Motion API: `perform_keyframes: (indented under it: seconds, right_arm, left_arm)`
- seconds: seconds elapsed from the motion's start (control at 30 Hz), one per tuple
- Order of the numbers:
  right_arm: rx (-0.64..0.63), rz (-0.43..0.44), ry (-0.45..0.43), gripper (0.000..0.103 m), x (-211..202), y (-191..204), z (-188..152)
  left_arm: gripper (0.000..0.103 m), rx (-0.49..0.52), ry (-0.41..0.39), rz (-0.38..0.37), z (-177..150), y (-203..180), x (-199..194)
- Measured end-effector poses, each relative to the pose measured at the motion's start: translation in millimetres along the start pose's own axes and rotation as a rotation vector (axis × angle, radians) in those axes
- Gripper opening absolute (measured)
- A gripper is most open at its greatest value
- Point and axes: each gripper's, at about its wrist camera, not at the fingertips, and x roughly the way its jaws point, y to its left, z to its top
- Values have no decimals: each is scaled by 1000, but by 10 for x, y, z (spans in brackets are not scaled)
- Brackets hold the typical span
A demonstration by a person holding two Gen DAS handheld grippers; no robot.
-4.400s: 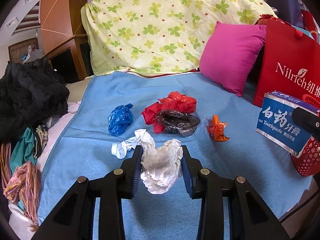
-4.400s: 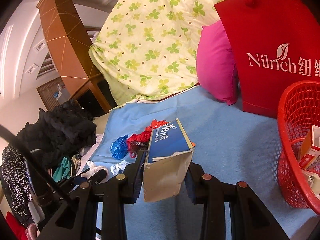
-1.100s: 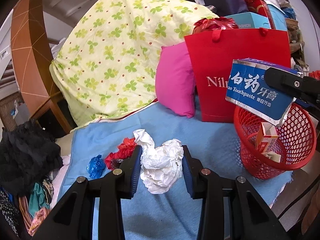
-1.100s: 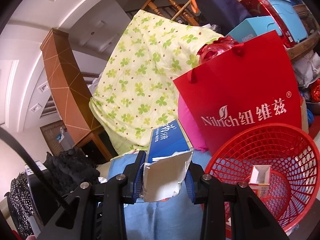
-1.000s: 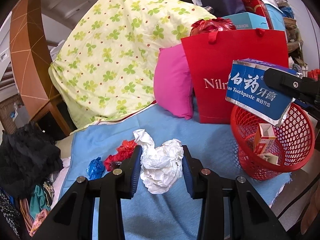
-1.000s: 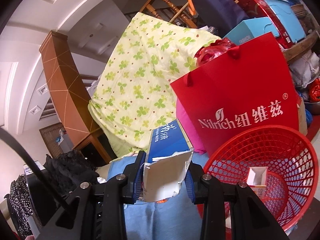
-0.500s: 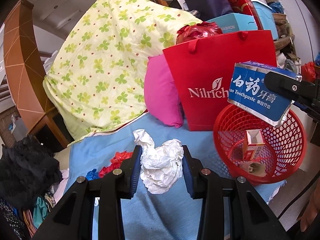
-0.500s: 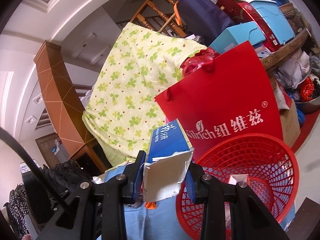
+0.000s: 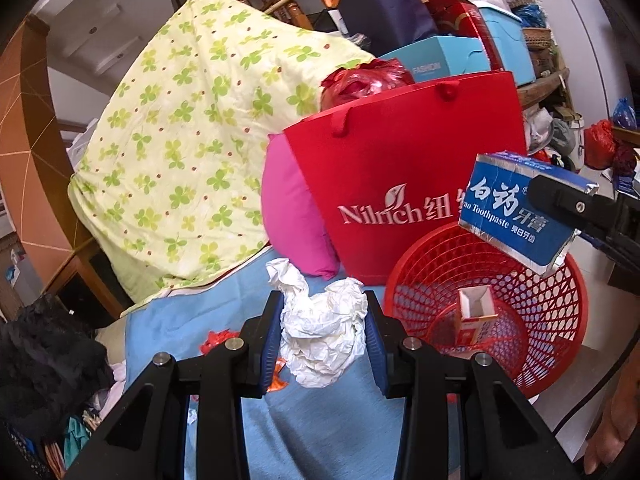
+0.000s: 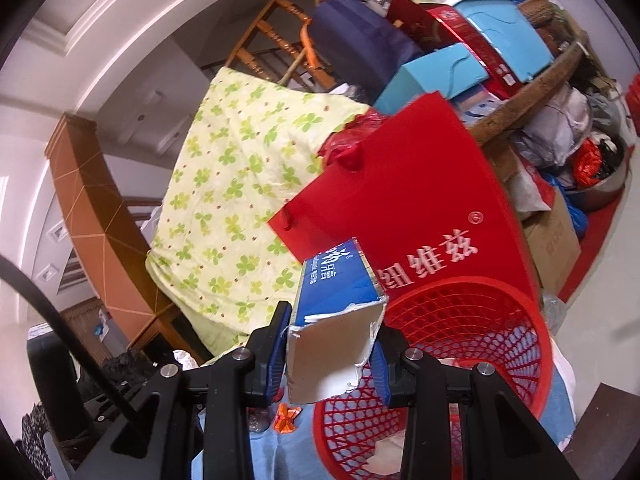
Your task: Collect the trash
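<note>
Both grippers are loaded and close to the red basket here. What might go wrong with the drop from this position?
1. The toothpaste box in the right gripper hangs above the far rim of the red basket; released there, it might clip the rim and fall outside.
2. The crumpled white paper in the left gripper sits short of the basket, over the blue cloth; opening now would likely drop it there.

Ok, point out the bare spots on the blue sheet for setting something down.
Bare blue sheet lies under the crumpled paper, beside the red basket. Further left it is crowded with red and orange scraps. Behind, the pink pillow and red bag close it off.
</note>
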Motion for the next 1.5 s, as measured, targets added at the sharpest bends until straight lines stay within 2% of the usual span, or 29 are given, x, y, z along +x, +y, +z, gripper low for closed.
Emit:
perform_keyframes:
  seconds: [0.4, 0.47, 0.57, 0.6, 0.67, 0.73, 0.83, 1.03, 1.23, 1.4, 1.5]
  right_arm:
    - [104, -71, -15, 39, -67, -383, 128]
    - [121, -79, -13, 40, -65, -430, 139]
    - [153, -93, -3, 40, -51, -507, 154]
    - [169, -102, 2, 41, -45, -536, 154]
    - [196, -112, 17, 44, -24, -595, 153]
    - [224, -115, 27, 68, -7, -631, 148]
    - [218, -108, 13, 69, -24, -600, 137]
    - [83, -103, -6, 69, 7, -263, 68]
    - [-108, -72, -35, 69, 84, 318, -119]
    - [-248, -61, 12, 69, 284, 756, -390]
    - [-358, -85, 58, 69, 462, 1068, -627]
  left_arm:
    - [42, 33, -13, -65, 170, -322, 90]
    - [43, 25, -16, -106, 188, -361, 127]
    - [44, -9, -2, -208, 185, -383, 222]
    - [48, -23, 12, -250, 177, -380, 266]
    - [55, -55, 36, -308, 139, -354, 347]
    - [61, -87, 53, -346, 80, -308, 416]
    - [62, -131, 77, -365, -27, -188, 487]
    - [66, -176, 92, -340, -238, 102, 557]
    - [67, -245, 121, -257, -577, 625, 673]
    - [67, -316, 152, -171, -900, 1084, 759]
    - [67, -342, 166, -109, -1139, 1344, 796]
